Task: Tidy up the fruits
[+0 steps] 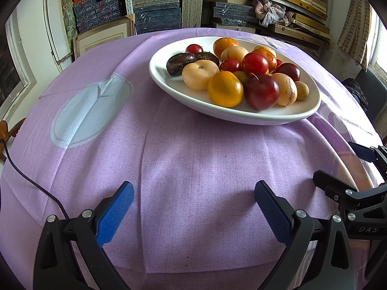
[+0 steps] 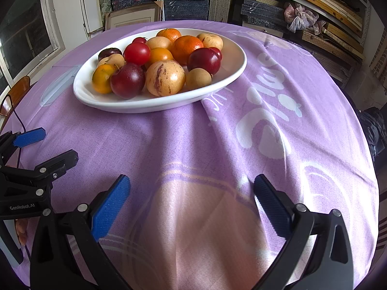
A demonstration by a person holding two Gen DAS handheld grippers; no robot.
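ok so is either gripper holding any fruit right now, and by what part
Nothing is held. The left gripper and right gripper are both open over the purple cloth, with all the fruit lying in the white dish.

My left hand-held gripper (image 1: 193,213) and right hand-held gripper (image 2: 192,207) are black frames with silver screws, blue ribbed pads (image 1: 115,213) and white lettering.

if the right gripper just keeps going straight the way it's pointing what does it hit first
Probably the purple tablecloth, since the right gripper, jaws open and empty, looks slightly downward over bare cloth. If it clears the cloth, the white bowl comes next, near its rim below the speckled yellow fruit. Depth is uncertain.
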